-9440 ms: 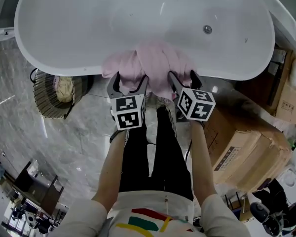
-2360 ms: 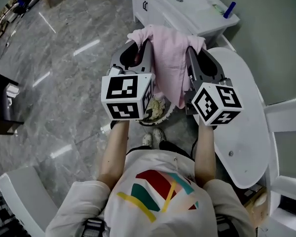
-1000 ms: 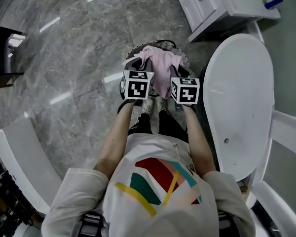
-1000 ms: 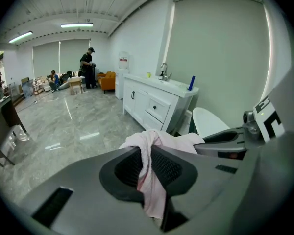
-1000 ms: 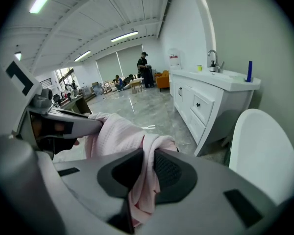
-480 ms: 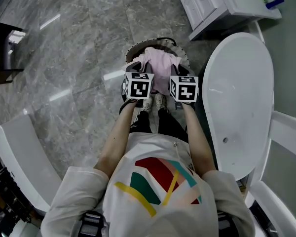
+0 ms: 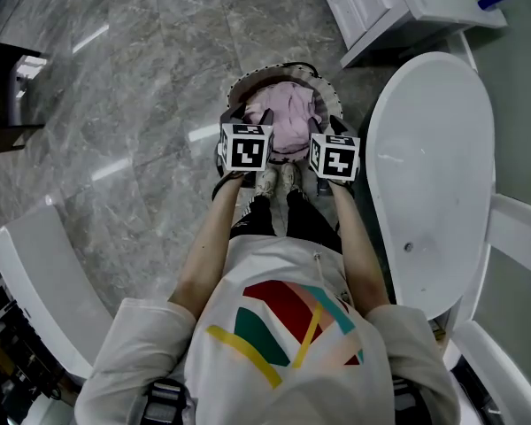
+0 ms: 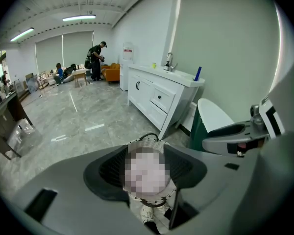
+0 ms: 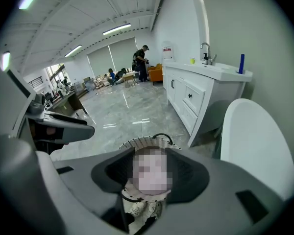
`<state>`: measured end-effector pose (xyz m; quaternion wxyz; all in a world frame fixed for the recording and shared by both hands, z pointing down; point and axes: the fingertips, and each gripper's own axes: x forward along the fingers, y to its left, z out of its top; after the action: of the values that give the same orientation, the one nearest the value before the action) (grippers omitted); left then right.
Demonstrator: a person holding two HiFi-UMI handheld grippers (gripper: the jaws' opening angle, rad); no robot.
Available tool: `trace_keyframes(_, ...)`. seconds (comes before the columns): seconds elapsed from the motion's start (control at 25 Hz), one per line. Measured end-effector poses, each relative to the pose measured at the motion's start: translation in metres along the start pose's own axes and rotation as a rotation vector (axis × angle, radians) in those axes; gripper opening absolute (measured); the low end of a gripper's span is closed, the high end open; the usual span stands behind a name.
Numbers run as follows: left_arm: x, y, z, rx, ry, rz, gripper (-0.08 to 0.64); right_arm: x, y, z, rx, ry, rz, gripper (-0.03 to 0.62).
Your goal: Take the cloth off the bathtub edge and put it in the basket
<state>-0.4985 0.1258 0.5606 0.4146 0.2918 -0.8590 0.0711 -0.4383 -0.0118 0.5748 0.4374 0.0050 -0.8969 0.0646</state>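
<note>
The pink cloth (image 7: 285,119) lies bunched inside the round woven basket (image 7: 275,72) on the floor, in the head view. My left gripper (image 7: 236,113) stands at the basket's left side and my right gripper (image 7: 330,124) at its right side. Both have just been opening, and the cloth lies loose below them, free of the pads. In both gripper views a mosaic patch covers the spot between the jaws; the basket rim (image 8: 147,140) (image 9: 144,142) shows beyond it.
The white bathtub (image 7: 429,166) runs along the right, close to my right arm. A white vanity cabinet (image 7: 398,7) stands behind it. The person's shoes (image 7: 274,180) touch the basket's near side. Grey marble floor (image 7: 115,104) spreads to the left.
Both grippers sank toward the basket with the cloth stretched between them. Their jaws then spread, and the cloth dropped from them into the basket.
</note>
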Motion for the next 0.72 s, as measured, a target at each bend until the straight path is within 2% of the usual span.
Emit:
trace_keyframes(0.2,-0.003,-0.003,0.007,-0.021,-0.041,-0.01,0.222,-0.001,0.0,-0.002,-0.062,0.012,-0.021,0.183)
trace_keyframes(0.52,-0.009,-0.006,0.021,-0.006,-0.061,-0.022,0.221,-0.005,0.001,0.012,-0.048,-0.019,-0.018,0.178)
trace_keyframes(0.64,-0.02,-0.009,0.037,0.006,-0.091,-0.03,0.192,-0.016,0.0,0.032,-0.028,-0.065,-0.021,0.102)
trace_keyframes(0.72,-0.027,-0.008,0.056,0.02,-0.125,-0.016,0.159,-0.03,-0.001,0.062,-0.032,-0.151,-0.037,0.039)
